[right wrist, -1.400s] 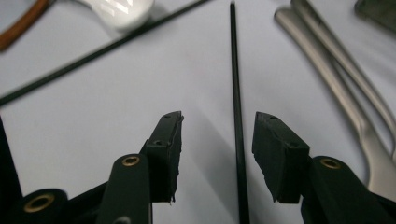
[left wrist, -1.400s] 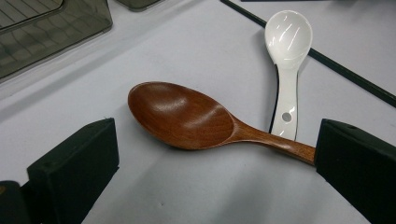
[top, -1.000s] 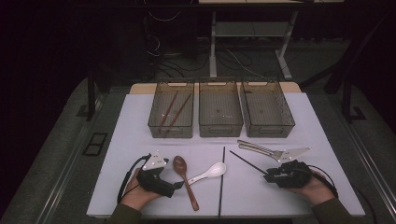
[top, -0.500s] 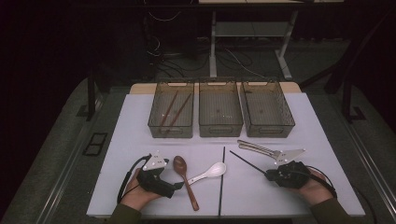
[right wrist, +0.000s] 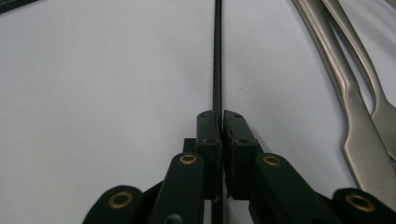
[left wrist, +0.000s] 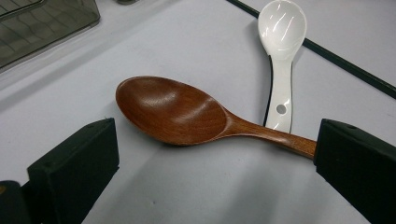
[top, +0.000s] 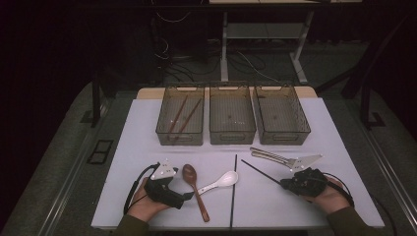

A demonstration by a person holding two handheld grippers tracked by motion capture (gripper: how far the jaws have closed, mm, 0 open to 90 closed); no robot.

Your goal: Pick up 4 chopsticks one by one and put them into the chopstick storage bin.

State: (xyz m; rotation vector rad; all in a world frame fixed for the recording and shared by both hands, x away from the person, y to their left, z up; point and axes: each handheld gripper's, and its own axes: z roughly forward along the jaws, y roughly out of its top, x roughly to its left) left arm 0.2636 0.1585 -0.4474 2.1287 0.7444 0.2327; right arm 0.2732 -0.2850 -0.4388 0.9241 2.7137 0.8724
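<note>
The right gripper point(right wrist: 218, 122) has just been closing — its jaws now pinch the black chopstick point(right wrist: 217, 56) lying left of the metal tongs point(right wrist: 355, 107), so lifting looks ready. The left gripper point(left wrist: 210, 158) stands open around the wooden spoon point(left wrist: 177, 112), not gripping.

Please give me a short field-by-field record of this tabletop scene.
right gripper: jaws have just been closing, now shut on a black chopstick
left gripper: open, jaws either side of the wooden spoon, not pressing it
white spoon: on the table beyond the wooden spoon's handle
second black chopstick: lying on the table
metal utensils: beside the right gripper
bins: three in a row; left bin holds brown chopsticks
</note>
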